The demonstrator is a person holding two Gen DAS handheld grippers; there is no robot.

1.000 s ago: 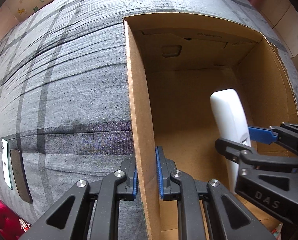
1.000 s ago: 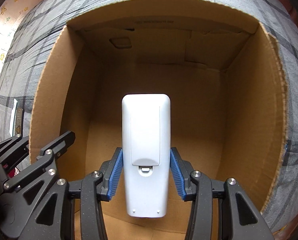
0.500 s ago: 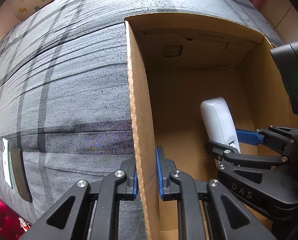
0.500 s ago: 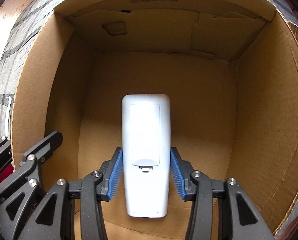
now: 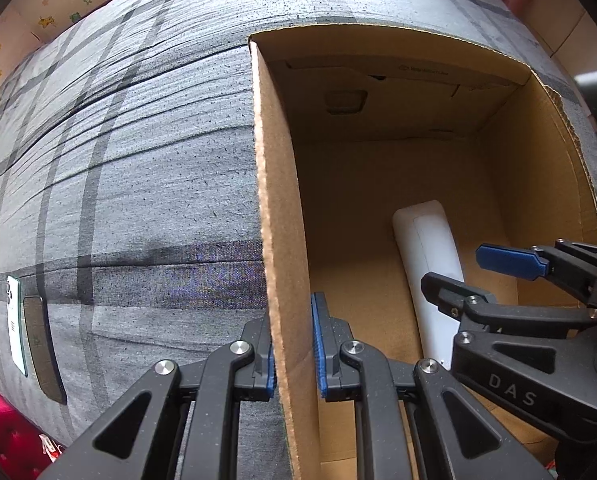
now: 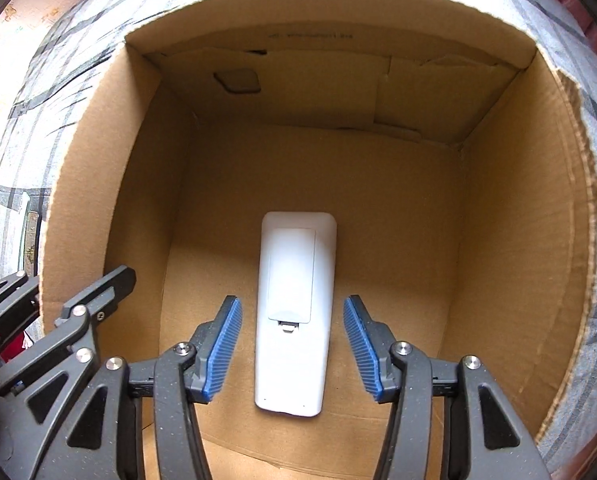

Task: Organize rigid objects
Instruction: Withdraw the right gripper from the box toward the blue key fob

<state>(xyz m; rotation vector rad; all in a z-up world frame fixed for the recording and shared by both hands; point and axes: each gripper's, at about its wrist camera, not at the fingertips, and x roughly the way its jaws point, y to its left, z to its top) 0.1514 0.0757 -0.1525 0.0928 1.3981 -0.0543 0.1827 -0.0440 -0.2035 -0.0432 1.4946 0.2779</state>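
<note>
An open cardboard box [image 6: 498, 240] is being rested on a grey plaid sheet [image 5: 118, 160]. Inside it, a white remote [image 6: 294, 312] is lying flat on the floor, back side up, with its battery cover showing; nothing else is being seen in the box.

The right gripper [image 6: 292, 344] is being held inside the box, above the remote. Its jaws are opening: the blue pads [image 6: 224, 344] are standing clear of the remote on both sides, so the remote is released and is lying between them without being touched. In the left wrist view the same gripper [image 5: 486, 276] is being seen from the side, with the remote [image 5: 430, 256] partly covered by its near finger.

The left gripper [image 5: 294, 344] is being kept clenched on the box's left wall [image 5: 282, 240], one pad outside and one inside, the wall being grasped at its rim.

On the sheet at far left, two slim flat things [image 5: 30, 328] are lying side by side; their kind is hard to make out. The near wall of the box is being cut off by the frame.
</note>
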